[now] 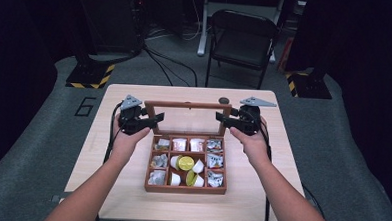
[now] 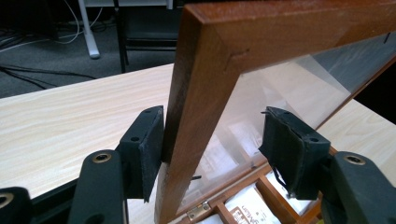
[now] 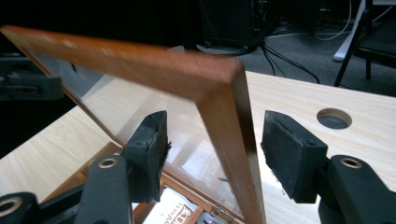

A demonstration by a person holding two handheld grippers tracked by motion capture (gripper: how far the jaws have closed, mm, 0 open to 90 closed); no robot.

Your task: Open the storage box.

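Box (image 1: pixel 185 187): reddish-brown wood. Lid (image 1: pixel 188 106): same reddish-brown frame, clear pane, small brass hinge. Desk (image 1: pixel 129 95): pale wood grain. Left claw (image 1: pixel 155 119) and right claw (image 1: pixel 220 120): black, grey plates on top. Pods (image 1: pixel 185 163): white cups, yellow-green lids. Sachets (image 1: pixel 214 160): silver-grey, printed. Floor (image 1: pixel 33 133): grey carpet, yellow-black hazard stripes. Chair (image 1: pixel 242 40): black.

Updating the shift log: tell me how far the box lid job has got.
Done: the lid stands upright, the box open. In hand: the left gripper and right gripper each straddle a side rail of it, jaws not clamped. Left: probably gripping and swinging it to rest; which way is unclear.
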